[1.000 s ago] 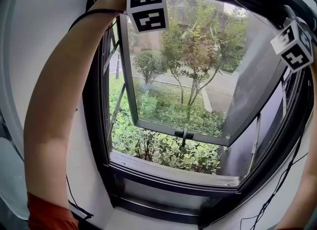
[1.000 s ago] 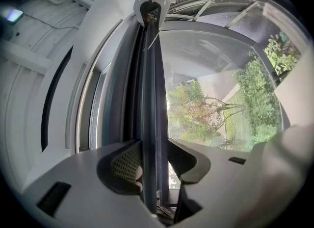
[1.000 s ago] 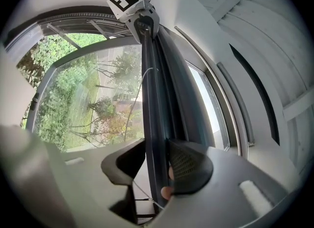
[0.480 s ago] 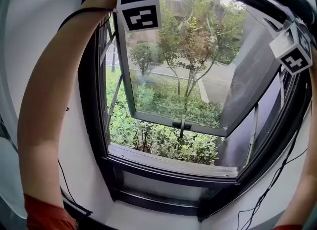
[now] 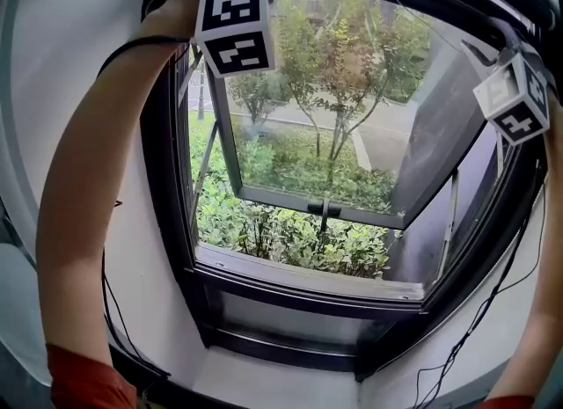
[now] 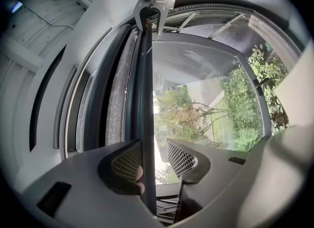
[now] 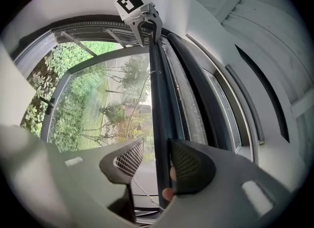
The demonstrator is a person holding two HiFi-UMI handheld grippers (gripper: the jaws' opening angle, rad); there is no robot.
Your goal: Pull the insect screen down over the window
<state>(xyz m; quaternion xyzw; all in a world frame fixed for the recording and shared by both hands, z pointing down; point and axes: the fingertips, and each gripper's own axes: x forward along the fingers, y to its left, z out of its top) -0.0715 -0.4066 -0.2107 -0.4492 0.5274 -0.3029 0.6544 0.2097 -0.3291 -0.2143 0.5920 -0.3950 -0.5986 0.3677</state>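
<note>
The insect screen's dark pull bar (image 6: 144,99) runs along the top of the window frame (image 5: 167,222), with a strip of grey mesh (image 6: 114,99) beside it. My left gripper (image 6: 153,161) straddles one end of the bar. The bar lies against one pad and there is a gap to the other. My right gripper (image 7: 156,161) straddles the other end of the bar (image 7: 158,99); its jaws are opening and one pad is clear of the bar. Each gripper shows far along the bar in the other's view. In the head view only their marker cubes show, the left gripper's cube (image 5: 233,29) and the right gripper's cube (image 5: 515,99).
The glass sash (image 5: 317,135) is swung outward, its handle (image 5: 324,209) at the lower rail. Shrubs and trees lie beyond. The sill (image 5: 308,280) is below. The person's bare left arm (image 5: 97,205) reaches up along the left frame. Cables (image 5: 475,346) hang at the lower right.
In the head view both marker cubes sit a little lower, the left one also further left. The window sill has shifted slightly up in the picture.
</note>
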